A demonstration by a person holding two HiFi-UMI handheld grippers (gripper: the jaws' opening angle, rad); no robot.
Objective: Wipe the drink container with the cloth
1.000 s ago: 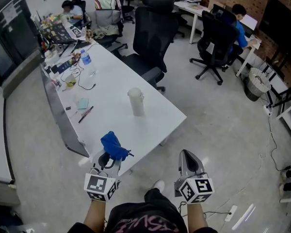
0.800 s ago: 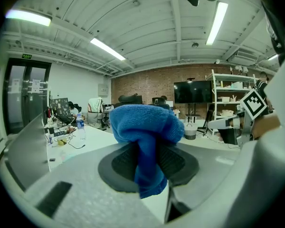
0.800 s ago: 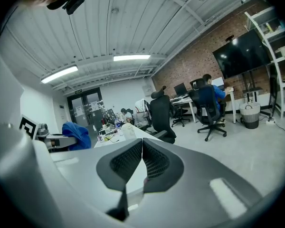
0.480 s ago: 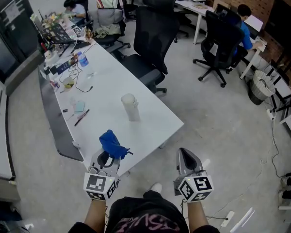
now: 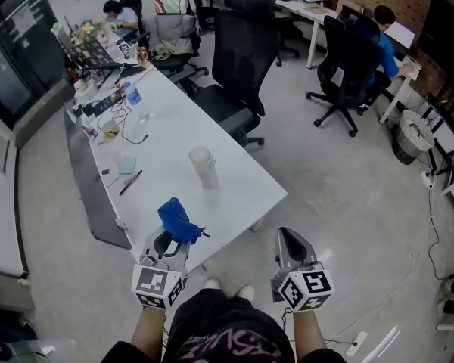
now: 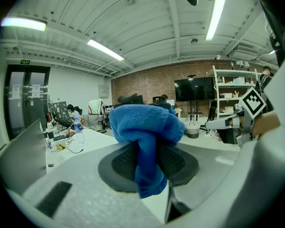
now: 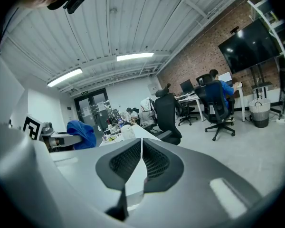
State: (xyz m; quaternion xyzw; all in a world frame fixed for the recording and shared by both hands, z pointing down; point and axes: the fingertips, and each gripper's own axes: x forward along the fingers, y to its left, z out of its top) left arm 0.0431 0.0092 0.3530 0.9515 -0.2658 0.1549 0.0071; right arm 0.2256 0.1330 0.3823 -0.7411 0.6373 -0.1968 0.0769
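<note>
Shoes (image 5: pixel 245 292) have come into view below the hands since a second ago; the right hand-held gripper (image 5: pixel 289 242), empty, has just been opening its jaws to a narrow slit; the left hand-held gripper (image 5: pixel 169 242) clamps the blue cloth (image 5: pixel 178 219); the drink container (image 5: pixel 203 166) stands upright on the white tabletop (image 5: pixel 166 134), beyond both.
</note>
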